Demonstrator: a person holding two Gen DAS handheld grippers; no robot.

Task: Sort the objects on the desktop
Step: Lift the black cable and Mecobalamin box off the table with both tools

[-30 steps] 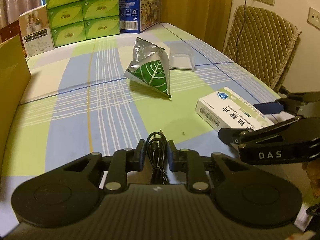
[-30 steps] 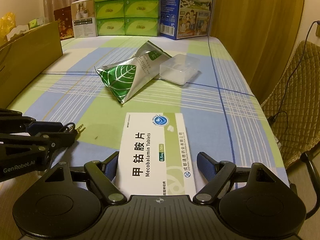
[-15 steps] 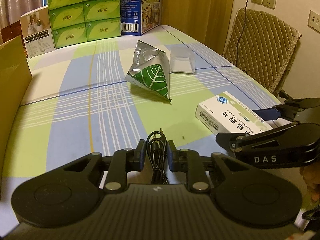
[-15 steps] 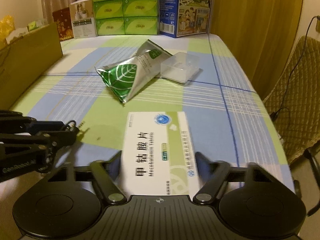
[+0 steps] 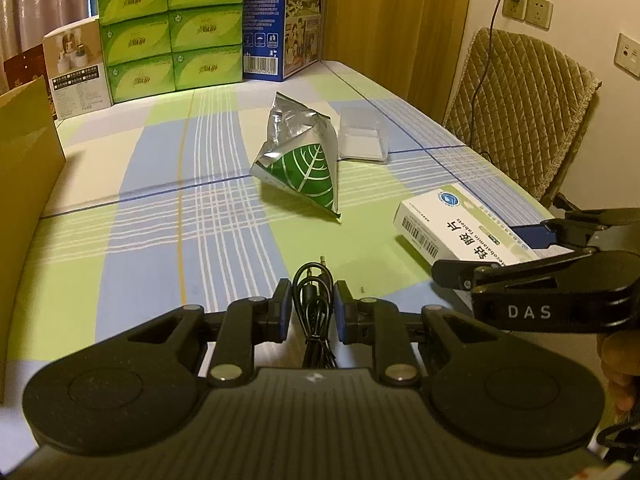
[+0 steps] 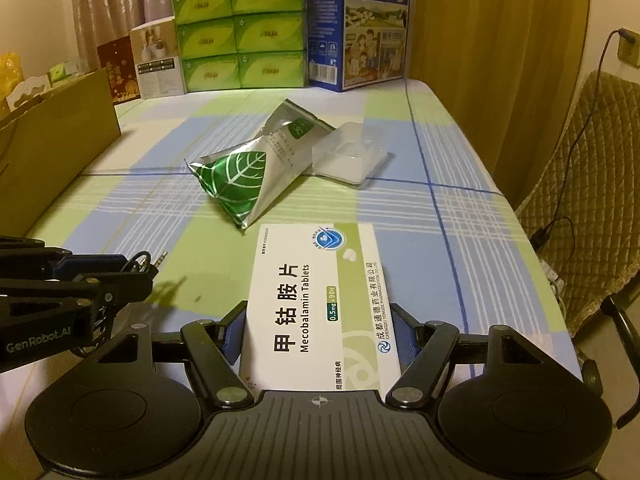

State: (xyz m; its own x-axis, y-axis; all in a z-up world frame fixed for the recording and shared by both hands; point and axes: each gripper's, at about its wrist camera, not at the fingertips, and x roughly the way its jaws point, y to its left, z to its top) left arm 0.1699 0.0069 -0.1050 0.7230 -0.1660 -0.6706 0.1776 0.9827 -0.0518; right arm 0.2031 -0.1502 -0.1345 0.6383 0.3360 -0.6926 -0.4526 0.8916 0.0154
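Left wrist view: left gripper [image 5: 309,312] at lower centre, blue-padded jaws drawn in close on a coiled black audio cable [image 5: 313,300], jack plug poking forward past the fingertips. Silver foil pouch with green leaf print [image 5: 302,162] at frame centre on the blue-and-green checked tablecloth [image 5: 168,240]; clear plastic lidded box [image 5: 362,138] just behind it to the right. White rectangular medicine box printed "Mecobalamin Tablets" [image 5: 460,232] at mid right, seen from its barcode end, held between the blue pads of the right gripper [image 5: 520,252]. Brown cardboard carton [image 5: 24,184] along the left edge. Stack of green tissue packs [image 5: 172,28] at upper left. Quilted chair [image 5: 520,108] and wall sockets at upper right, shown more fully than in the other view.

Right wrist view: right gripper [image 6: 318,336] at lower centre, jaws spread moderately wide and closed against both long sides of the medicine box [image 6: 320,304], printed top face fully legible here. Left gripper [image 6: 132,268] entering from the left edge, cable [image 6: 146,262] loop and plug tip showing beyond its fingers. Pouch [image 6: 256,168] and plastic box [image 6: 350,156] at upper centre, touching. Blue milk carton [image 6: 368,28] at top, beside the tissue packs [image 6: 240,32].
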